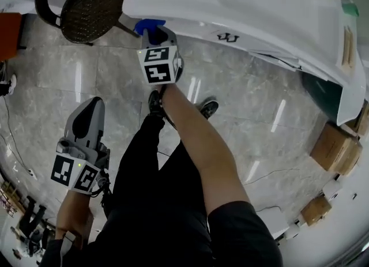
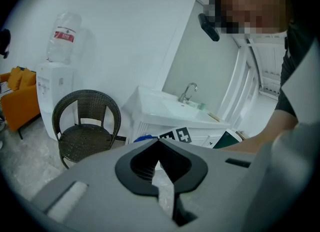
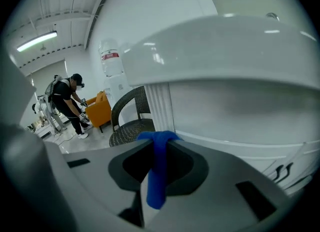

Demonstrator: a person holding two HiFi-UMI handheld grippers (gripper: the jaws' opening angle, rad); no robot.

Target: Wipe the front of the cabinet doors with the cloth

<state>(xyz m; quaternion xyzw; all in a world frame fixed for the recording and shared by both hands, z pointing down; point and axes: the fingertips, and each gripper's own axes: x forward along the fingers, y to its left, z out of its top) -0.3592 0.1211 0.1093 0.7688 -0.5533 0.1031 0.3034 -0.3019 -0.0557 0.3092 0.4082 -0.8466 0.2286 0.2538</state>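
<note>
The blue cloth [image 1: 146,26] is pinched in my right gripper [image 1: 152,31], which is shut on it and held up against the left end of the white sink cabinet [image 1: 242,12]. In the right gripper view the cloth [image 3: 158,171] hangs down between the jaws, close to the cabinet's fluted corner post [image 3: 161,108] and white front panel [image 3: 240,110]. My left gripper [image 1: 92,105] hangs low at the left, away from the cabinet. Its jaws are shut with nothing between them [image 2: 159,142]. From there the cabinet [image 2: 165,113] shows at a distance.
A dark wicker chair [image 1: 92,6] stands just left of the cabinet. A water dispenser [image 2: 54,90] and an orange sofa [image 2: 20,100] are further left. Cardboard boxes [image 1: 334,147] lie on the floor at the right. A person [image 3: 65,100] bends over in the background.
</note>
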